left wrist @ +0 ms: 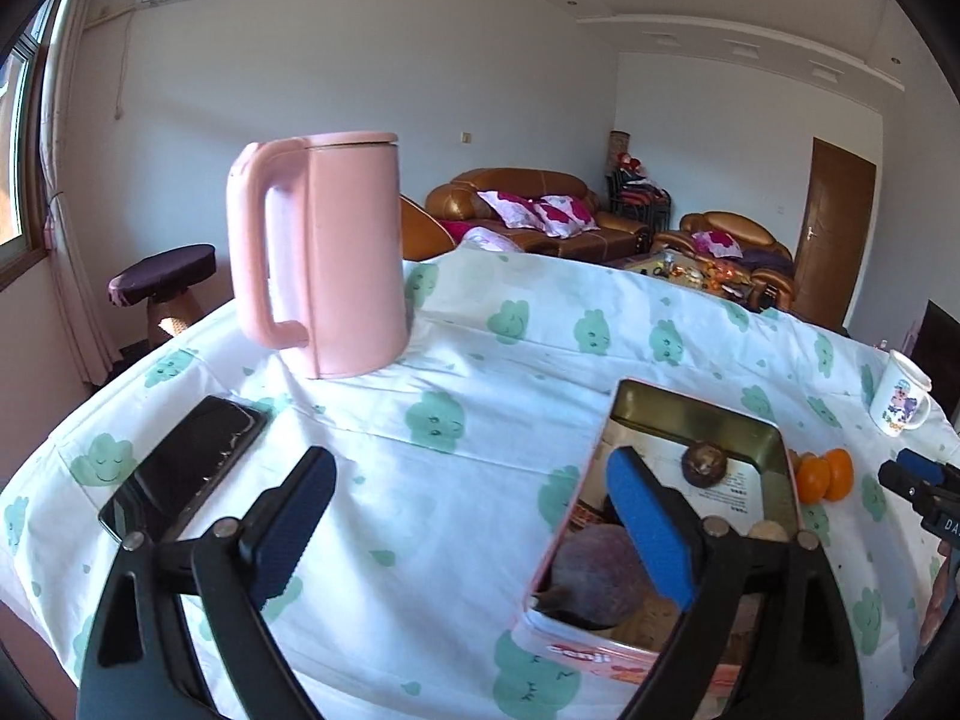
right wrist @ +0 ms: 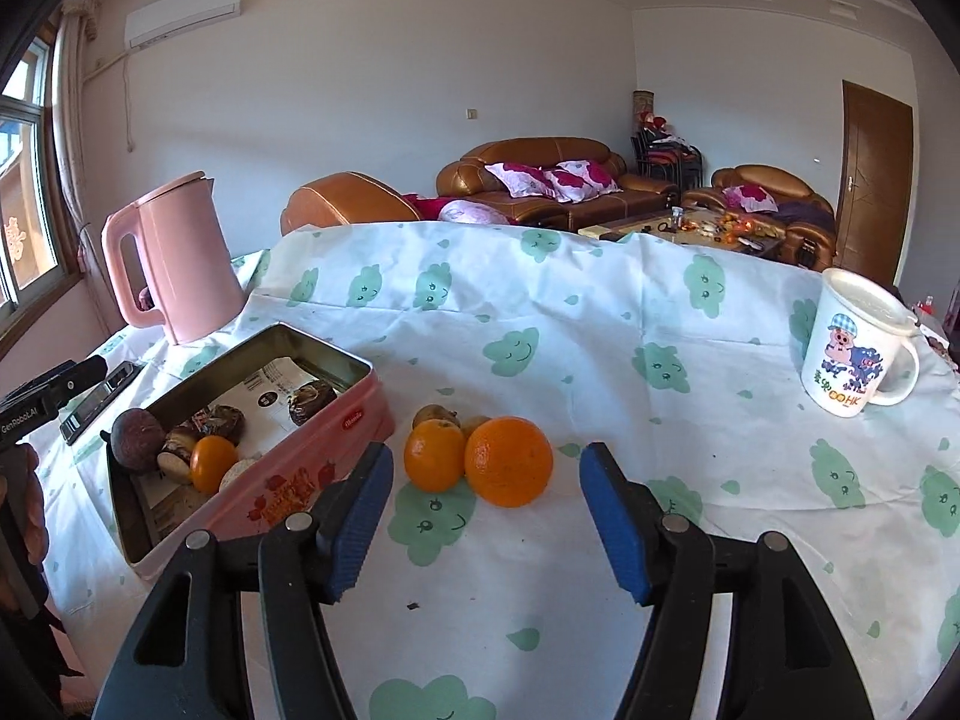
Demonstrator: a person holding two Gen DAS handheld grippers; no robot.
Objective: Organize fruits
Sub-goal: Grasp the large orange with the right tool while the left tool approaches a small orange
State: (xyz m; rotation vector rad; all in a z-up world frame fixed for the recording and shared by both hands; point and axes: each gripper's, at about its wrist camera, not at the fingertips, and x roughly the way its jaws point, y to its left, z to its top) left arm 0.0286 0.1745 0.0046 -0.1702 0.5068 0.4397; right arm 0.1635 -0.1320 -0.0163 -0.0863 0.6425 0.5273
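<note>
A pink tin box (right wrist: 336, 438) lies open on the table and also shows in the left wrist view (left wrist: 774, 450). Inside are a dark purple fruit (right wrist: 139, 432), an orange (right wrist: 213, 462) and brown wrapped cakes (right wrist: 225, 420). Two oranges (right wrist: 509, 461) (right wrist: 435, 455) sit on the cloth right of the tin, with small brownish fruits (right wrist: 435, 414) behind them; they also show in the left wrist view (left wrist: 827, 475). My right gripper (right wrist: 483, 510) is open and empty, just short of the oranges. My left gripper (left wrist: 471, 507) is open and empty, its right finger over the tin's near end.
A pink kettle (left wrist: 327, 258) stands at the back left of the table. A black phone (left wrist: 183, 471) lies near the left edge. A white cartoon mug (right wrist: 855, 345) stands at the right. The table has a white cloth with green clouds (right wrist: 600, 324). Sofas stand behind.
</note>
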